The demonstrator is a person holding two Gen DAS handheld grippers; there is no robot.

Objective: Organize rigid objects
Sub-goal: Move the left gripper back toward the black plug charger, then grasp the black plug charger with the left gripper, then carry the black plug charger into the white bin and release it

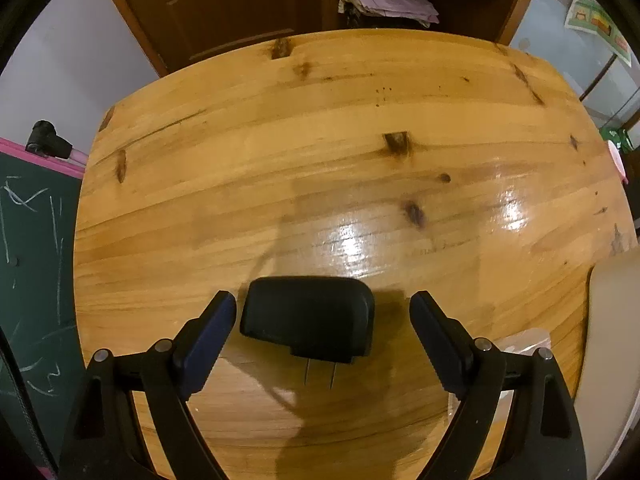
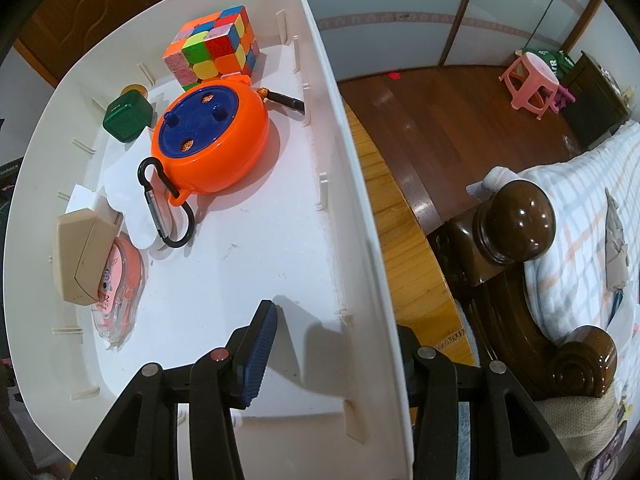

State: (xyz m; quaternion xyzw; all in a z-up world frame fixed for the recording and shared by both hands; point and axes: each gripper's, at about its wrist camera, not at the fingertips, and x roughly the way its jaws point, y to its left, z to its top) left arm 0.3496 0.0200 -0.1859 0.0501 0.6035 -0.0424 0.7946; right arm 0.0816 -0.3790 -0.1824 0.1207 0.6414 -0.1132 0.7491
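Straddling a black plug adapter (image 1: 308,316) low in the left wrist frame, left claw (image 1: 323,312) is spread wide, neither finger touching it; adapter lies flat on the wooden bench (image 1: 280,152), prongs toward camera. Right claw (image 2: 340,328) is spread across the white bin (image 2: 352,184) wall, one finger inside. Bin holds a puzzle cube (image 2: 212,48), orange reel (image 2: 212,140), green box (image 2: 128,118).

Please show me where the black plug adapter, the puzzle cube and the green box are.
black plug adapter (image 1: 308,312): left wrist view, middle of its top face.
puzzle cube (image 2: 212,50): right wrist view, its front corner.
green box (image 2: 128,117): right wrist view, its top face.
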